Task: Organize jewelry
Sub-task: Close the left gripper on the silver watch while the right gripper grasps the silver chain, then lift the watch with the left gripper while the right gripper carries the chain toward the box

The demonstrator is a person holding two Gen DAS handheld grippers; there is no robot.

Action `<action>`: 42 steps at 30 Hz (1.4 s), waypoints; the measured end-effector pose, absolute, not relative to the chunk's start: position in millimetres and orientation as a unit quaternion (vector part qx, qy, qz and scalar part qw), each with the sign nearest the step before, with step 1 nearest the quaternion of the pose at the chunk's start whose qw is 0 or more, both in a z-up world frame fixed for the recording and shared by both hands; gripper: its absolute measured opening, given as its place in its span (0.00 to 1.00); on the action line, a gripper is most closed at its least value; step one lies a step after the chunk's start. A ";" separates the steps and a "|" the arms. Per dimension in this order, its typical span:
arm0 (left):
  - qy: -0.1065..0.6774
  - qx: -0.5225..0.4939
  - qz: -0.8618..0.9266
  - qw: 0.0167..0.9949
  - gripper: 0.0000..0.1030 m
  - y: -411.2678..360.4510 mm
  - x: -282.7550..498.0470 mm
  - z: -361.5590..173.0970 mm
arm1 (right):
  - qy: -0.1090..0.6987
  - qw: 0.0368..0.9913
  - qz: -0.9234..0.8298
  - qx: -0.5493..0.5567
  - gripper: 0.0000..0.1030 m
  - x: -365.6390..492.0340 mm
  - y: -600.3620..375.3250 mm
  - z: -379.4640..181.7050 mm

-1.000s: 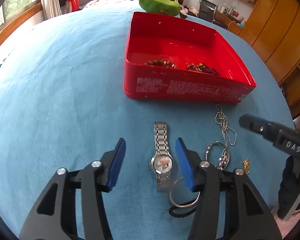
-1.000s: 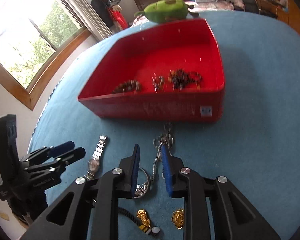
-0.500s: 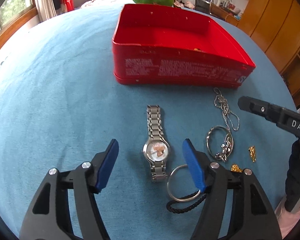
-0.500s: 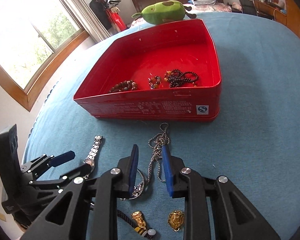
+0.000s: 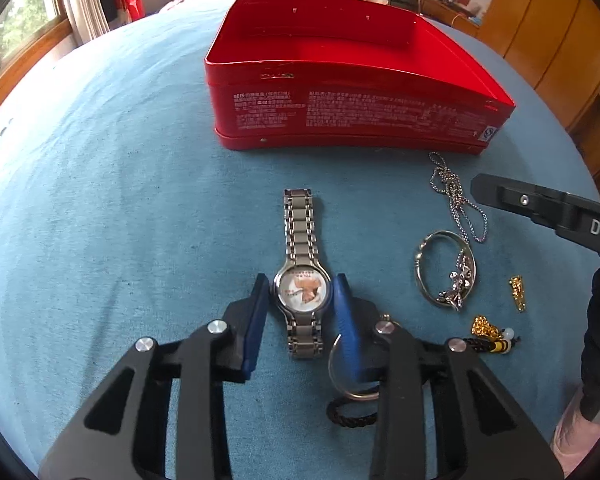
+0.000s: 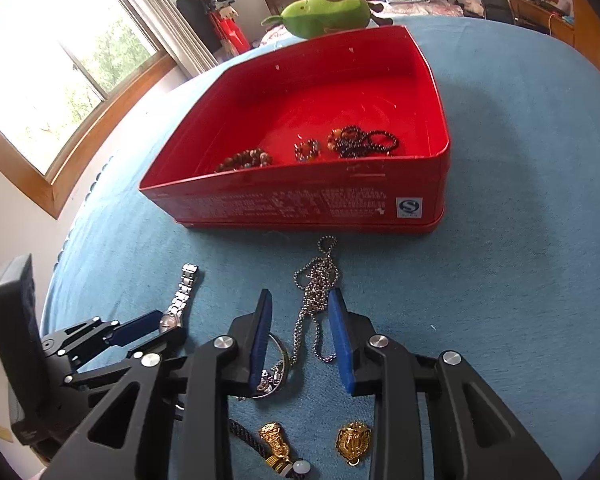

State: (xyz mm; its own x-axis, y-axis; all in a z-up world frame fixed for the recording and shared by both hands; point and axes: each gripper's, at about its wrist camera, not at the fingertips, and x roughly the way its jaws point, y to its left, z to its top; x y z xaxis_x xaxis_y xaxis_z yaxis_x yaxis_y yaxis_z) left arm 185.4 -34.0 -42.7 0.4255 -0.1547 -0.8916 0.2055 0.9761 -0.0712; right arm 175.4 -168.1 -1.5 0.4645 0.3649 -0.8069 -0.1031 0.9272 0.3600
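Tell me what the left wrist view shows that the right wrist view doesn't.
Only the left wrist view: the watch dial face-on between the left hand-held gripper pads, which have just been closing on it, plus a plain ring.

Only the right wrist view: beaded bracelets inside the red tin, and the right hand-held gripper open around the ball chain.

Both: tin, watch, chain, silver bangle, gold charms, blue cloth.

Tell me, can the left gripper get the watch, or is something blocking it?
Probably yes. The left gripper has just been closing, with a pad at each side of the watch face. Nothing lies between; the metal ring sits off to the side.
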 end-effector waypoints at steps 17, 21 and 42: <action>0.510 -0.014 -0.116 0.852 0.31 -7.5 172.7 -30.2 | 0.507 0.855 0.091 0.054 0.17 194.8 -143.9 -19.6; 0.504 -0.022 -0.109 0.856 0.31 2.7 168.9 -26.8 | 0.505 0.856 0.093 0.055 0.11 192.2 -146.8 -20.5; 0.469 -0.054 -0.110 0.875 0.31 28.7 152.2 6.7 | 0.417 0.882 0.177 0.132 0.10 159.2 -173.8 63.5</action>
